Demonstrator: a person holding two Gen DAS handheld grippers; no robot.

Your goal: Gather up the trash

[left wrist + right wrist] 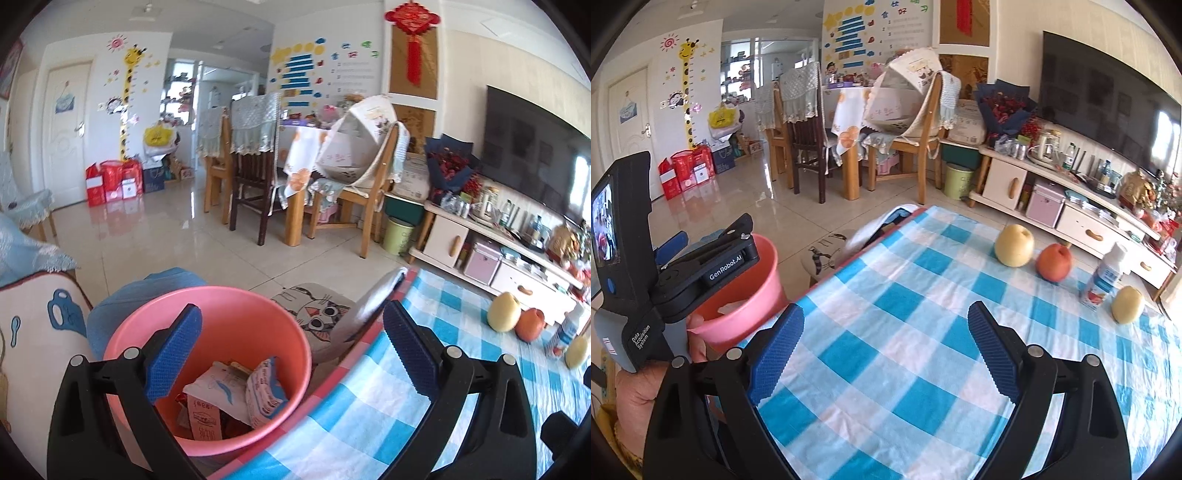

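Trash (pixel 236 391), crumpled wrappers and paper packets, already lying at the bottom of the pink bucket (pixel 221 306) just beside the counter (pixel 369 391) edge. Left hand-held gripper (pixel 291 350) released, jaws spread wide above the bucket mouth and counter rim, nothing between them. Right hand-held gripper (pixel 884 350) likewise released and empty over bare checked cloth. Step in hand judged as a drop-off just finished, both tools free for another pick. Next move probably calls for a search of the counter for leftover rubbish; only a small bottle (pixel 1102 277) standing near a pear (pixel 1014 245), a red fruit (pixel 1054 264) and a second yellow fruit (pixel 1128 304) at the far side, and whether that bottle counts as rubbish cannot be told. Left wrist view alone looks down into the bucket and shows the contents; right wrist view alone shows the left tool from outside, gripped in a hand (pixel 639 384), and the fruit sharply.
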